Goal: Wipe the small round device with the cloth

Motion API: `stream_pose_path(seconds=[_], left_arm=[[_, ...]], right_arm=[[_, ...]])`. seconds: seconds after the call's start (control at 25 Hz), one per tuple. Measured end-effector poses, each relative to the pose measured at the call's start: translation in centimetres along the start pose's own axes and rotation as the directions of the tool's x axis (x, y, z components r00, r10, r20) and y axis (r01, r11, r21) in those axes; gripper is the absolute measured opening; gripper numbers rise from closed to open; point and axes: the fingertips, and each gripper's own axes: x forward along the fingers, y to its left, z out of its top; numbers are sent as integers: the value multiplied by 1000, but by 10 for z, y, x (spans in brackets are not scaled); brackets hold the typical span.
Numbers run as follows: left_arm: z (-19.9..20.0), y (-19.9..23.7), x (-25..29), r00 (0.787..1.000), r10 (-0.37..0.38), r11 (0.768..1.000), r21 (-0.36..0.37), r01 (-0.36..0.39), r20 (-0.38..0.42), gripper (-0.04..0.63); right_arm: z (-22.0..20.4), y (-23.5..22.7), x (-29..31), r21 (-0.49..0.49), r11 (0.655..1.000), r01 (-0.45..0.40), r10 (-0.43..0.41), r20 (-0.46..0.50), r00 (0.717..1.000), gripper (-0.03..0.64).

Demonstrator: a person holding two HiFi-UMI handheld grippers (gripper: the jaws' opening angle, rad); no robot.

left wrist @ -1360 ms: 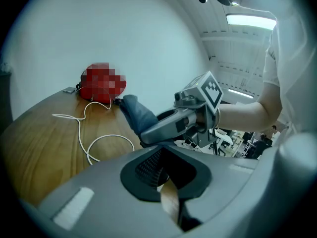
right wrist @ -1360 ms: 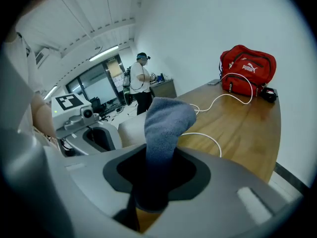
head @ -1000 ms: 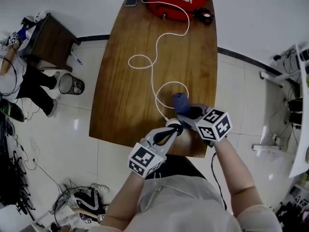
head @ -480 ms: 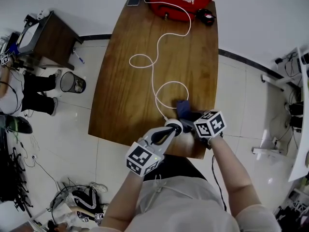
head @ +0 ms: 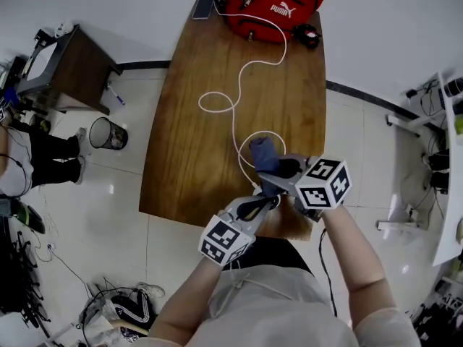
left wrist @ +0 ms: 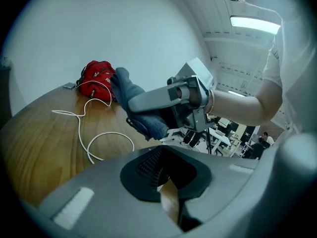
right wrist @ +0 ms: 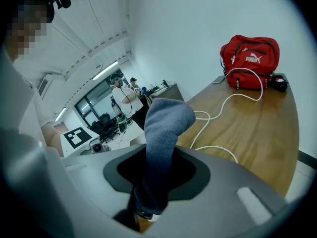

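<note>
My right gripper (head: 279, 170) is shut on a blue-grey cloth (head: 263, 155), which stands up out of its jaws (right wrist: 166, 125). It hangs a little above the near end of the wooden table (head: 202, 150). My left gripper (head: 269, 201) is just below it, jaws shut, pointing up at the cloth. The small round white device at the end of the white cable (head: 233, 110) is hidden under the cloth in the head view. In the left gripper view the right gripper (left wrist: 166, 99) holds the cloth (left wrist: 130, 97) above and just beyond my left gripper (left wrist: 166, 190).
A red bag (head: 271, 2), a phone (head: 202, 8) and a small black object (head: 309, 35) lie at the table's far end. The cable loops down the middle. On the floor to the left stand a waste bin (head: 108, 132) and a dark side table (head: 65, 63).
The right gripper dipped beside the device, then lifted with the cloth. The white device showed at the left gripper's tips before; the cloth now covers it. The left gripper stayed put.
</note>
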Motion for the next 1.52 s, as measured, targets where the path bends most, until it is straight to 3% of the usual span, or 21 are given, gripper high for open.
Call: stream_pose_path(seconds=[0.32,0.44,0.6,0.84,1.0,1.24,1.36,1.52], left_arm=[[0,-5,1,1000,8,1000,-31,-8,23,5],[8,-1,1,998,58,998,-22,-58,31,5],[12,1,3,992,104,992,-85,-98,69,5],[8,3,2,981,172,980,-114,-161,92,5],[8,5,-1,968,222,970,-131,-207,117,5],[1,7,-3,962,252,961,-147,-235,105,5],[7,9,-7,956,272,957,-136,-257,108,5],[23,5,-23,951,247,961,-175,-216,184,5]], right_arm=[[-38,-4,26,-85,996,-18,2,-182,983,123],[-43,-12,34,-87,993,-85,64,-215,974,121],[-52,-25,45,-69,986,-154,134,-241,961,121],[-76,-46,60,-56,975,-215,191,-284,939,121],[-95,-59,65,-75,975,-211,177,-323,930,121],[-92,-63,49,-87,985,-152,119,-300,946,121],[-68,-44,17,-93,987,-134,111,-215,970,121],[-52,9,-29,-91,984,-152,144,-92,985,121]])
